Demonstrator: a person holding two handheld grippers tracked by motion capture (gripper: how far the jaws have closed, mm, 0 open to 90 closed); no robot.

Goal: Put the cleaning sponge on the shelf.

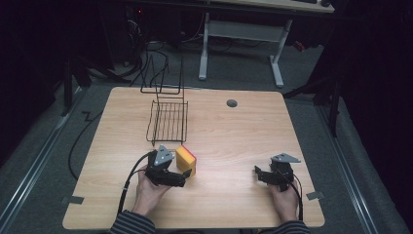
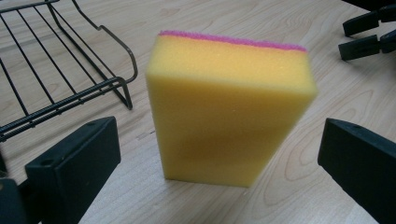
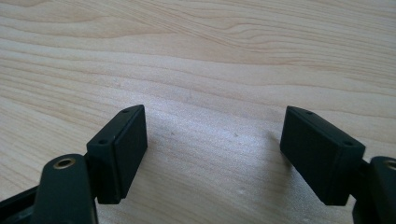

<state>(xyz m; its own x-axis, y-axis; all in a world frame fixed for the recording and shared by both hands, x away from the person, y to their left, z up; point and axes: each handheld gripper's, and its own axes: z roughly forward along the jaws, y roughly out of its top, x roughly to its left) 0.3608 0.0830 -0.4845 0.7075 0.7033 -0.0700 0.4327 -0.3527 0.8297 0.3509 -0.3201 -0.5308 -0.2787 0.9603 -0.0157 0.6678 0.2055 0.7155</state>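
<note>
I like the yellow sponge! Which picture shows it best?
The left gripper view: the sponge stands up close between the open left tool's jaws, pink layer behind. The high view has it small. The right gripper view looks at bare table.

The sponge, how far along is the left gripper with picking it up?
Nothing looks finished yet. The sponge stands upright on the table, beside the wire rack. The left gripper is open, its fingers either side of the sponge without touching. Closing and lifting remain. The right gripper is open over bare wood.
</note>
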